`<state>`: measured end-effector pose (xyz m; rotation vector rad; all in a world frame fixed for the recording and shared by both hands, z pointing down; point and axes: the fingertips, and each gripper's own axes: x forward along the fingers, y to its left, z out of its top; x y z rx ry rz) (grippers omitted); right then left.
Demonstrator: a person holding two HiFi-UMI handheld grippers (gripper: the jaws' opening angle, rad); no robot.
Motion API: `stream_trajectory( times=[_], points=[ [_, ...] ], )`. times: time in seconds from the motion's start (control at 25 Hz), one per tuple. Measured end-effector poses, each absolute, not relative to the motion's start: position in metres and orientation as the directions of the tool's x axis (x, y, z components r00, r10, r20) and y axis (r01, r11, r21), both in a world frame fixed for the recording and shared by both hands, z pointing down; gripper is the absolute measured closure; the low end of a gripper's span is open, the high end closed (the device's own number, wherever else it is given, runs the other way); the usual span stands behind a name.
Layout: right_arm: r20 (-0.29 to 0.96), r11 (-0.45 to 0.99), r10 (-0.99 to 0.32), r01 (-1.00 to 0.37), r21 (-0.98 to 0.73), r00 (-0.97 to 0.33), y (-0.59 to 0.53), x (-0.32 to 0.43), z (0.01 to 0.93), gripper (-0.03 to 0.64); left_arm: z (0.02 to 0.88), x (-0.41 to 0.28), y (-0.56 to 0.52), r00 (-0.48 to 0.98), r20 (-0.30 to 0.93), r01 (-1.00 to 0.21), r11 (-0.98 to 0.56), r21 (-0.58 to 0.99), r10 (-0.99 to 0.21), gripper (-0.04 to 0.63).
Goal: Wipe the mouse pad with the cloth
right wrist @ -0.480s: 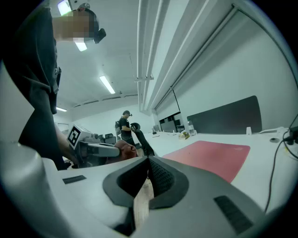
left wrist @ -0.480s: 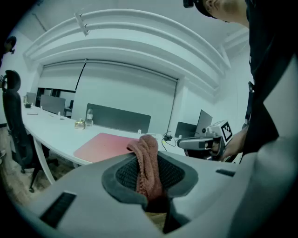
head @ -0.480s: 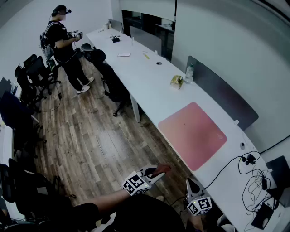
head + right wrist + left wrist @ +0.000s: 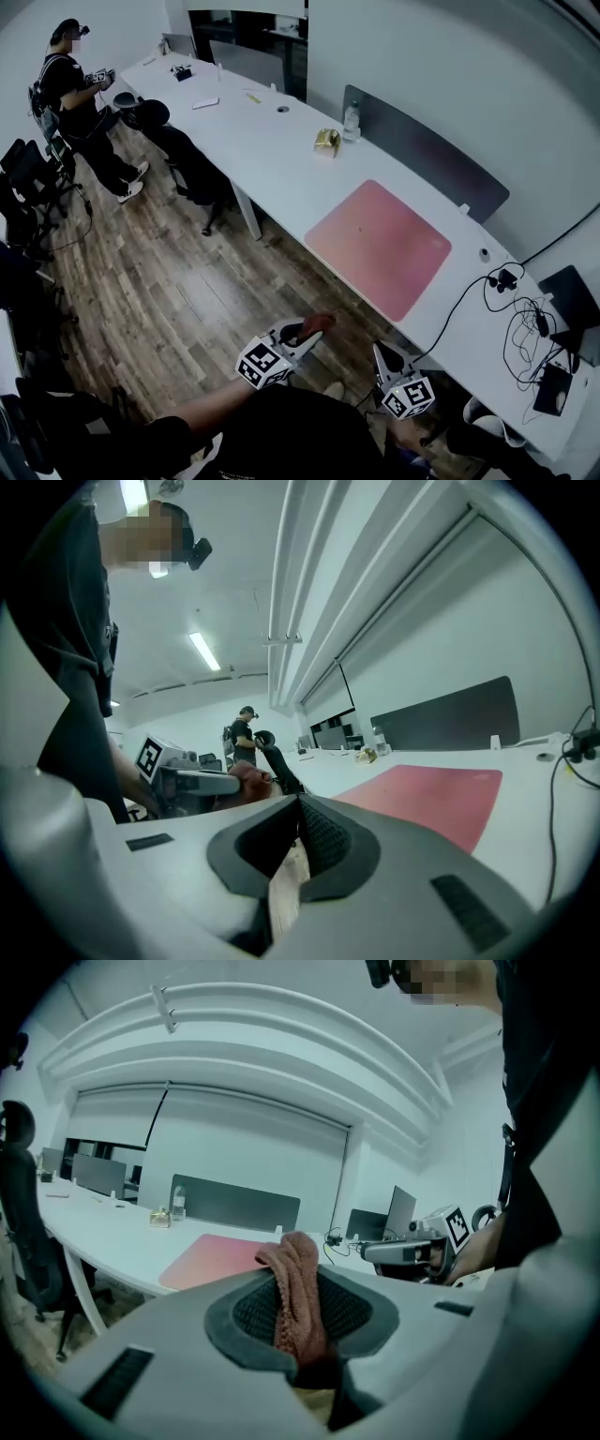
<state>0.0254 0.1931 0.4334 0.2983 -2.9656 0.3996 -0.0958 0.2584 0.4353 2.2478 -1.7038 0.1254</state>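
The pink mouse pad lies flat on the long white table; it also shows as the mouse pad in the left gripper view and as the mouse pad in the right gripper view. My left gripper is shut on a reddish-brown cloth, held over the wooden floor short of the table's near edge. The cloth stands up between the jaws. My right gripper hangs beside it, jaws together with nothing in them, pointing toward the pad.
A person stands at the table's far end holding grippers. Office chairs line the near side. A water bottle and a gold object sit beyond the pad by a grey divider. Cables trail at right.
The head view has swung, so the table and pad sit higher and further left. Both grippers keep their place below the table edge, the left still holding the cloth.
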Motion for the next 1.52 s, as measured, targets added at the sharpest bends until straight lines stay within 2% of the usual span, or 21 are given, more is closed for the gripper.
stream_trajectory(
  times=[0.72, 1.12, 1.52],
  points=[
    [0.181, 0.914, -0.305, -0.34, -0.219, -0.935, 0.232, -0.024, 0.435, 0.591, 0.442, -0.155, 0.298, 0.363, 0.223, -0.922, -0.314, 0.225, -0.905, 0.509],
    [0.227, 0.916, -0.296, -0.343, -0.207, -0.928, 0.249, -0.054, 0.443, 0.591, 0.448, -0.186, 0.311, 0.363, 0.214, -0.917, -0.307, 0.256, -0.907, 0.509],
    [0.224, 0.918, -0.294, -0.34, -0.205, -0.929, 0.233, -0.067, 0.448, 0.591, 0.461, -0.187, 0.294, 0.39, 0.245, -0.907, -0.323, 0.271, -0.888, 0.509]
  ],
)
